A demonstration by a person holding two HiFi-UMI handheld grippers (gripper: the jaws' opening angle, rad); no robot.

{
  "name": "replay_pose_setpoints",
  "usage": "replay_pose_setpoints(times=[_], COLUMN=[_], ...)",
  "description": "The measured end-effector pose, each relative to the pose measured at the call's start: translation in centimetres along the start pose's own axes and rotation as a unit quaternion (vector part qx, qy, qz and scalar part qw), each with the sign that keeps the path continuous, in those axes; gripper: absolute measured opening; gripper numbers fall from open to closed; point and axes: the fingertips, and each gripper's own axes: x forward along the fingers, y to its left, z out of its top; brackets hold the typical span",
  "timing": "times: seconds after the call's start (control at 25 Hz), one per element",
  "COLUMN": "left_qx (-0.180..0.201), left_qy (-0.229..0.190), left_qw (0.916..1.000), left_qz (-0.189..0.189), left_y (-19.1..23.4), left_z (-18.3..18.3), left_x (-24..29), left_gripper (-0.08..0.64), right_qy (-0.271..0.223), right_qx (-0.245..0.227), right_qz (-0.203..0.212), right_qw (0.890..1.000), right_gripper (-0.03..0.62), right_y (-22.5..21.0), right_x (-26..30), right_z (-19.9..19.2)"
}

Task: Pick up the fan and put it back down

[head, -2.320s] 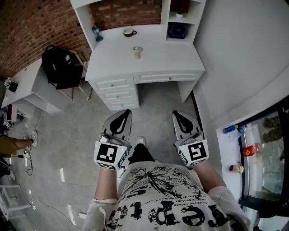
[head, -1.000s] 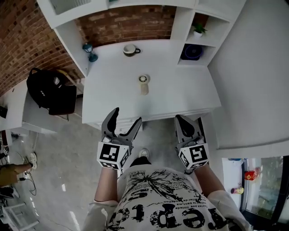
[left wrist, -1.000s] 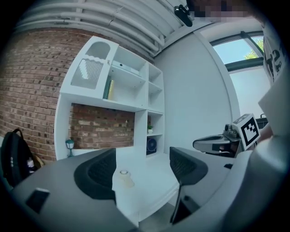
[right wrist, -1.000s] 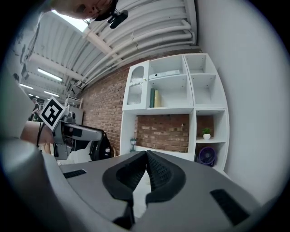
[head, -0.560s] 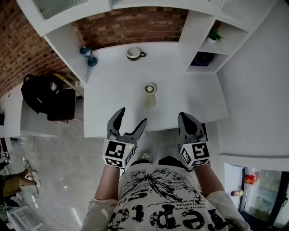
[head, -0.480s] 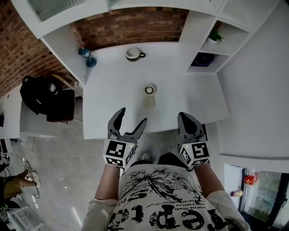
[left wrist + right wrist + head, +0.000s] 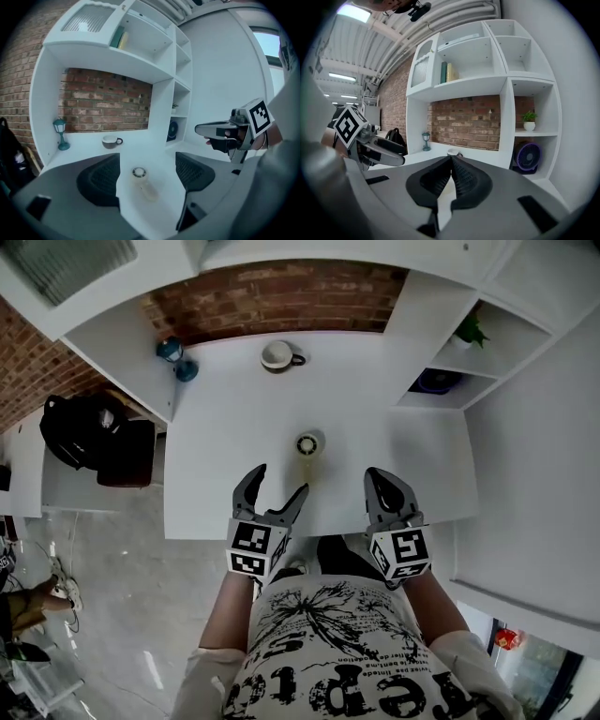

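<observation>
Left claw (image 7: pixel 279 482) gapes open and empty, with the small fan (image 7: pixel 309 444) at its 1 o'clock on the white surface (image 7: pixel 225 427). Right claw (image 7: pixel 380 476) is closed.

Handheld fan (image 7: pixel 143 182): a pale blur.

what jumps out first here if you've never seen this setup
Two claws hover at the near edge of a white desk: the left claw is open, and the right claw is shut with nothing in it. Just beyond the left one, a small pale fan sits alone mid-desk. A mug sits at the back near the brick wall.
</observation>
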Motion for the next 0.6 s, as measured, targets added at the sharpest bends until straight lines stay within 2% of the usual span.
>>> replay_pose_setpoints(times=[0.32, 0.6], left_qx=[-0.024, -0.063], left_qy=[0.072, 0.155], left_qw=[0.9968, 0.9845], left_qz=[0.023, 0.053], left_y=[0.9, 2.7], left_z=[-2.6, -7.9], left_x=[9.1, 14.7], left_gripper=[0.360, 0.375], right_qy=[0.019, 0.049], right_qx=[-0.002, 0.004], right_qz=[0.055, 0.082], right_qw=[0.998, 0.995], right_gripper=[0.015, 0.015], right_y=[-4.7, -7.0], right_x=[6.0, 9.2], right_z=[-1.0, -3.4])
